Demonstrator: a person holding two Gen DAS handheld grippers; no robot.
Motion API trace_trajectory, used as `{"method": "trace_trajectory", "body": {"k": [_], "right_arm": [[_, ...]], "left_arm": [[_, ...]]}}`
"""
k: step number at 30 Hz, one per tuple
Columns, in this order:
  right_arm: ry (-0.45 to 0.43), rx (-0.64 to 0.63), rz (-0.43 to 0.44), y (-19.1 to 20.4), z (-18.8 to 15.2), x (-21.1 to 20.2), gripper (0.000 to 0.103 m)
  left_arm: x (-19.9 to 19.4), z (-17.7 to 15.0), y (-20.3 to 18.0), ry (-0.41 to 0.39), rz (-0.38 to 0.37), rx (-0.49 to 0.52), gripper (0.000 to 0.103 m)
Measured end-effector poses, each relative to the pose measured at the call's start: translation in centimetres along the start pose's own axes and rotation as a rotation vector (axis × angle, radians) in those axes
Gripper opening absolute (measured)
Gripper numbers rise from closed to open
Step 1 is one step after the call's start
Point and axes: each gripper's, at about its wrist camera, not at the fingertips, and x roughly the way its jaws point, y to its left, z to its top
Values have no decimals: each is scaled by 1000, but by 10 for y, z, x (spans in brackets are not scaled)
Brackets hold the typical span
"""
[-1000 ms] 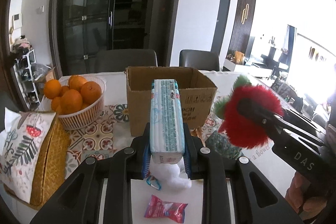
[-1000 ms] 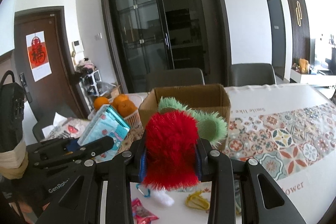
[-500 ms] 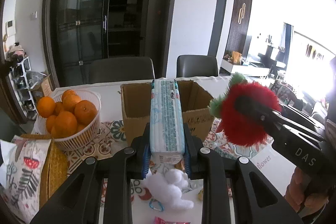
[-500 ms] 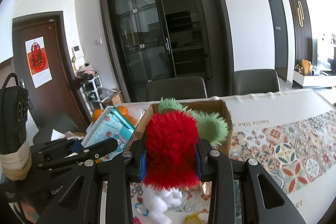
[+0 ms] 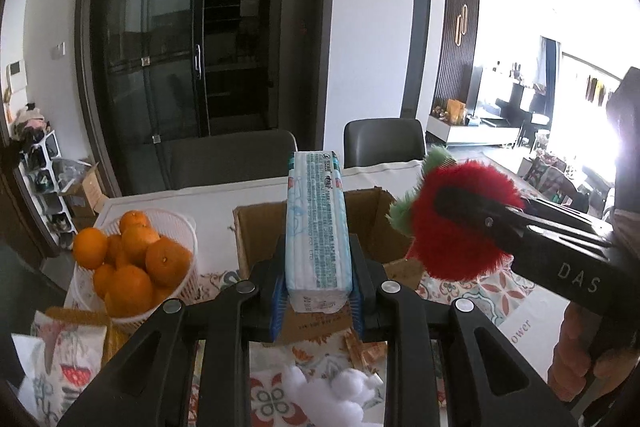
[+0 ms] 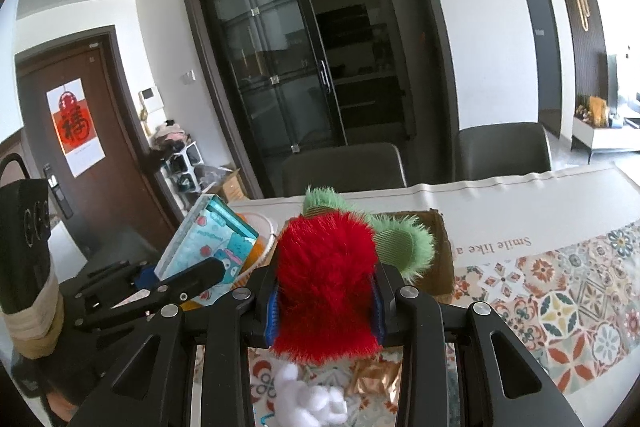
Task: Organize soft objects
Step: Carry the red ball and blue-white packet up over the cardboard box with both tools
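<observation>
My left gripper (image 5: 317,291) is shut on a pale blue tissue pack (image 5: 317,227) and holds it upright in the air in front of the open cardboard box (image 5: 256,243). My right gripper (image 6: 325,301) is shut on a red furry plush with green leaves (image 6: 326,279), raised to the right of the tissue pack; it also shows in the left wrist view (image 5: 460,219). The tissue pack shows at the left of the right wrist view (image 6: 208,251). A white fluffy toy (image 5: 332,395) lies on the table below both grippers.
A white basket of oranges (image 5: 132,259) stands left of the box. A patterned tissue cover on a woven holder (image 5: 60,359) is at the near left. Gold wrappers (image 6: 372,375) lie on the patterned tablecloth (image 6: 568,291). Two dark chairs (image 5: 384,143) stand behind the table.
Both grippers have risen with their loads and moved toward the box, which now sits lower in both views. The pink packet has dropped out of sight.
</observation>
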Motion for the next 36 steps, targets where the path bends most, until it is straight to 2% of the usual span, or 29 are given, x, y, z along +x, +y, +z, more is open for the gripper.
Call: {"method": "trace_trajectory", "body": {"k": [5,17,26,36], "right_arm": [[42,9,7,-8,20,18,35],[205,22,-25,-31,51,84,35],[344,45,-33,-51,47,140,35],[491,20,-49,-66,23,191,35]], "left_arm": [[15,13,1,32,-5,10,26],[81,38,14,199,-6,-3,26],[136,35,21,293,2,2,26],[191,6,27,440,-25,-2,26]]}}
